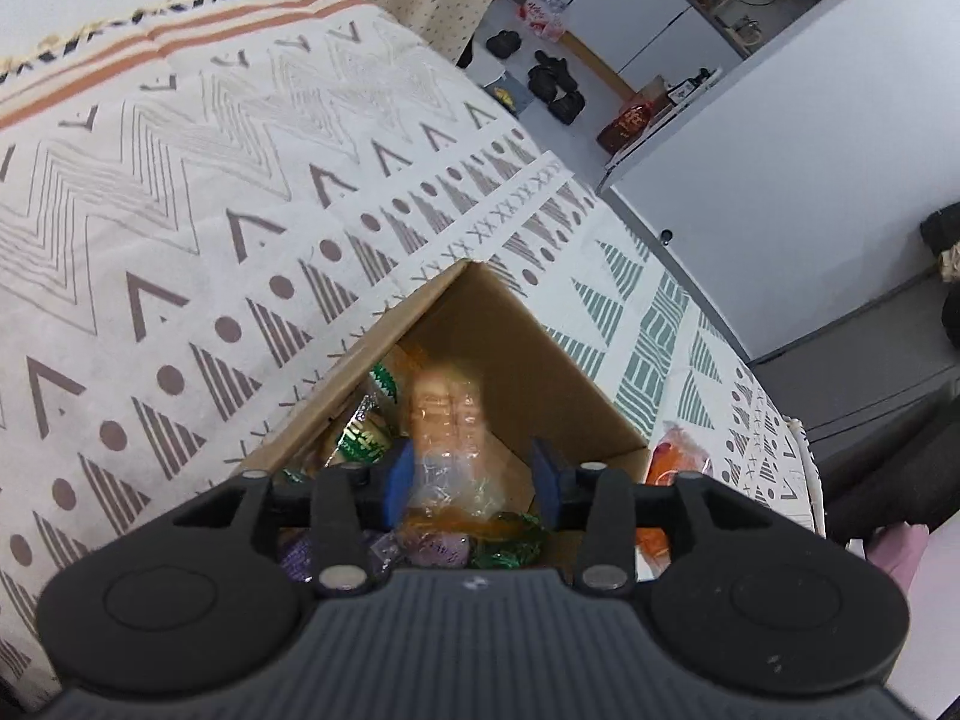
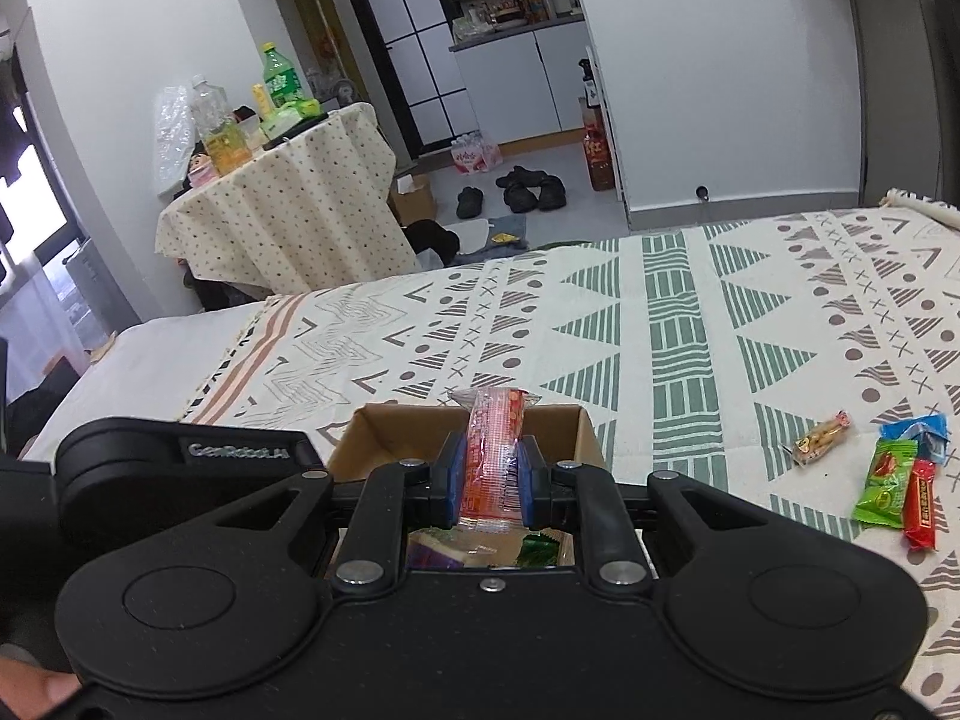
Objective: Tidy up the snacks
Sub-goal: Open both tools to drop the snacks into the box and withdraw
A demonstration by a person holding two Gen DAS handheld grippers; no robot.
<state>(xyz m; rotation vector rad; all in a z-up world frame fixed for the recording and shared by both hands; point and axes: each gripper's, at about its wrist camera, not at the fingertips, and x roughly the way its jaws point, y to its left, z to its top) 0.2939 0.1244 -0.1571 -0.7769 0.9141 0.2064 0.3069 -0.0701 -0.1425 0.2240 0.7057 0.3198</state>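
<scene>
Red snack stick [image 2: 493,456] clamped upright in right gripper [image 2: 493,483], above cardboard box [image 2: 585,438] of wrapped snacks on patterned cloth [image 2: 660,324]. Left gripper [image 1: 474,474] spread apart over box, blurred orange packet [image 1: 447,414] between fingers. Loose green packet [image 2: 883,483] right of box.

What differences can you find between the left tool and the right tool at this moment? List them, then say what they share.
1. The left tool is open, its blue pads apart; the right tool is shut.
2. The left tool grips nothing, with a blurred orange snack just ahead of it; the right tool clamps a red-and-clear snack packet upright.

Shared: both are above the cardboard box of snacks, with blue pads.
</scene>
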